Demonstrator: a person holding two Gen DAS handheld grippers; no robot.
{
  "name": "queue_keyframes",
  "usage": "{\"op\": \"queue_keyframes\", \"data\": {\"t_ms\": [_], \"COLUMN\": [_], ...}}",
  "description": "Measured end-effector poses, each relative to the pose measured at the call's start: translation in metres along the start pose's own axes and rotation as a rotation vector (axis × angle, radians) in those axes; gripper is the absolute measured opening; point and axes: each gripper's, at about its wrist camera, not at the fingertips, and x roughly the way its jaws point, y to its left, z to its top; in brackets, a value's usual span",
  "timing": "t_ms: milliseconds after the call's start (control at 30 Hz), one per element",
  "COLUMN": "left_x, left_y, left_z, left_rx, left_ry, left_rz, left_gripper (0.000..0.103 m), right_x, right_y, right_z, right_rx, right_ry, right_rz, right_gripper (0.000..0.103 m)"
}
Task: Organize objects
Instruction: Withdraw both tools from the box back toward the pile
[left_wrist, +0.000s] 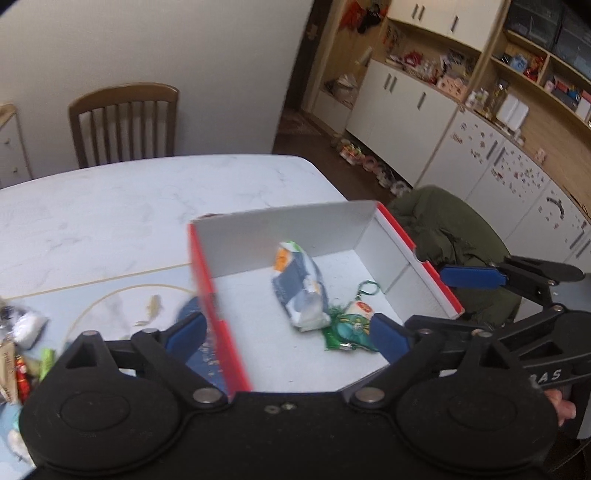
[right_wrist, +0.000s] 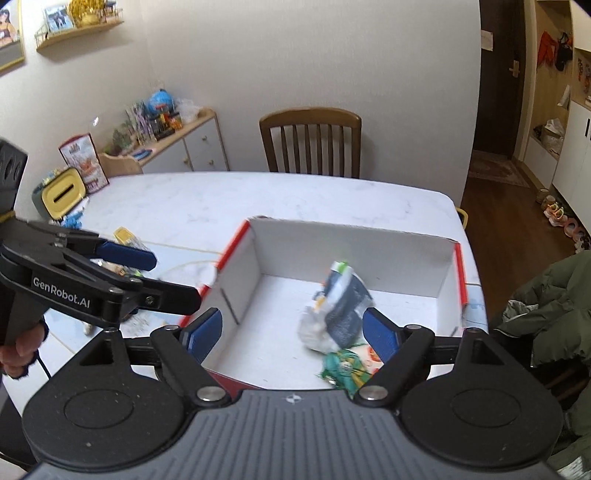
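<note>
Holding both tools over the red-edged box on the white marble counter, you are keeping each one spread wide and gripping nothing; the left tool is straddling the box's left wall, one blue pad outside it and the other inside; the right tool is hanging above the near end of the box, its pads either side of the packet without touching it. Inside the box, the blue-and-white snack packet is appearing blurred, tilted on end toward the near side, and the green toy keychain is lying just beside it, closer to you; whether the packet is resting on the floor of the box I cannot tell. Off to the left of the box, a heap of small wrapped items is sitting on the counter; a wooden chair is standing at the far side, and a green jacket is draped on a seat to the right.
</note>
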Motion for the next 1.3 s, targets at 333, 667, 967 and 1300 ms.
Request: {"op": "queue_keyframes", "data": {"t_ms": [333,667,967,1300], "left_x": [-0.043,-0.073,-0.088,-0.081], "left_y": [0.059,0.131,0.204,0.269], "left_z": [-0.026,-0.050,-0.069,-0.080], "left_rx": [-0.064,-0.081,-0.088,-0.053], "left_ry": [-0.063,-0.054,-0.051,0.000], "left_rz": [0.050,0.022,0.065,0.062], "left_gripper": [0.102,0.103,0.103,0.103], "right_x": [0.004,0.025,0.054,0.093], "right_y": [0.071,0.147,0.212,0.254], "right_z": [-0.005,-0.012,-0.022,-0.025], "right_rx": [-0.020,0.007,-0.017,0.027], "right_ry": [-0.011,0.001,0.053,0.161], "right_rz": [0.037,0.066,0.019,0.040], "right_gripper": [0.083,0.083,0.083,0.083]}}
